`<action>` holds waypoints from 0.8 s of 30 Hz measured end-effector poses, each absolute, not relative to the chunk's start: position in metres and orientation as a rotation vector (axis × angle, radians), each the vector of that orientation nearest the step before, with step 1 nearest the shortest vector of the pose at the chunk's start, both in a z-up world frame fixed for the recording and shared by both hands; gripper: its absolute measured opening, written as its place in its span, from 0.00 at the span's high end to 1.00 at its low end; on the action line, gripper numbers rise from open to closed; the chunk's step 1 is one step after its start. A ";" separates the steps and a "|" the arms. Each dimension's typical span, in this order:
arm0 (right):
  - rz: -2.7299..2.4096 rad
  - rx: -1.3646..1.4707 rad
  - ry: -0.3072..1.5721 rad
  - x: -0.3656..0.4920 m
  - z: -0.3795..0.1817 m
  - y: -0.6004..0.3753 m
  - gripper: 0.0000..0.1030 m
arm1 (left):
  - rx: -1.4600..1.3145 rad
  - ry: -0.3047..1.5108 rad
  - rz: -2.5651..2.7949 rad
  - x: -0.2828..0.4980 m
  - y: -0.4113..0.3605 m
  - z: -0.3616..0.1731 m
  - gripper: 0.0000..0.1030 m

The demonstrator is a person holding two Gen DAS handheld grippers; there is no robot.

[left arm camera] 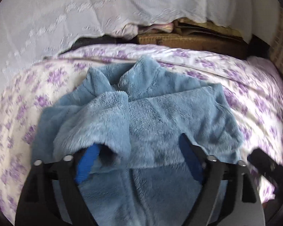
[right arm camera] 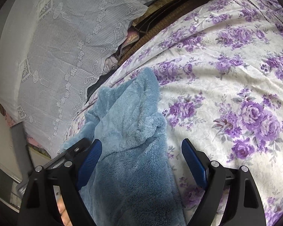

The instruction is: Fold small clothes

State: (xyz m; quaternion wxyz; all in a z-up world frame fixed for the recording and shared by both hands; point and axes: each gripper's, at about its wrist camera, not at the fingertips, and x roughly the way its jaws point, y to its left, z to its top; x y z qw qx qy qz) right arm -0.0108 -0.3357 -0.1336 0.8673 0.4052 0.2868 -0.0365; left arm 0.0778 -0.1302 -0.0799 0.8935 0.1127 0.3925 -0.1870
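A fluffy blue fleece garment (left arm camera: 160,113) lies on a bedspread with purple flowers (left arm camera: 245,86), collar pointing away from me. One sleeve (left arm camera: 96,116) is folded across its front. My left gripper (left arm camera: 139,143) hangs open just over the garment; the sleeve cuff drapes over its left pad (left arm camera: 86,162) and nothing is pinched. In the right wrist view the garment (right arm camera: 130,124) runs up between the fingers of my right gripper (right arm camera: 141,143), which stands open with its right pad (right arm camera: 194,162) over the bedspread (right arm camera: 226,75). The left gripper's black frame (right arm camera: 73,150) shows at the garment's left edge.
A white lace cloth (left arm camera: 66,18) covers a bulky shape behind the bed, seen also on the left (right arm camera: 56,47). A brown woven box (left arm camera: 188,41) and bundled clothes sit in the gap beyond the bed's far edge. The right gripper's dark body (left arm camera: 264,162) shows at the right.
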 end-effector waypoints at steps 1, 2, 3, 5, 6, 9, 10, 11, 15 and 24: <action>-0.078 0.846 0.601 -0.012 -0.134 -0.337 0.16 | 0.250 0.796 -0.398 0.073 -0.127 -0.075 0.11; -0.077 0.838 0.599 -0.012 -0.133 -0.336 0.16 | 0.267 0.773 -0.404 0.068 -0.120 -0.069 0.09; -0.077 0.831 0.598 -0.012 -0.132 -0.335 0.16 | 0.273 0.745 -0.400 0.062 -0.108 -0.061 0.08; -0.075 0.812 0.596 -0.012 -0.130 -0.332 0.16 | 0.247 0.725 -0.386 0.060 -0.086 -0.050 0.05; -0.072 0.798 0.597 -0.011 -0.128 -0.329 0.16 | 0.223 0.722 -0.377 0.060 -0.071 -0.045 0.05; -0.050 0.742 0.595 -0.008 -0.116 -0.316 0.16 | 0.126 0.720 -0.308 0.070 -0.015 -0.038 0.05; -0.034 0.709 0.595 -0.007 -0.110 -0.310 0.16 | 0.100 0.716 -0.271 0.075 0.000 -0.038 0.05; -0.026 0.668 0.590 -0.005 -0.101 -0.300 0.16 | 0.062 0.719 -0.213 0.085 0.018 -0.040 0.05; 0.005 0.432 0.588 0.011 -0.068 -0.245 0.16 | -0.095 0.820 -0.076 0.127 0.068 -0.064 0.05; 0.054 -0.270 0.656 0.076 -0.068 -0.093 0.17 | 0.118 0.991 0.059 0.172 0.062 -0.140 0.04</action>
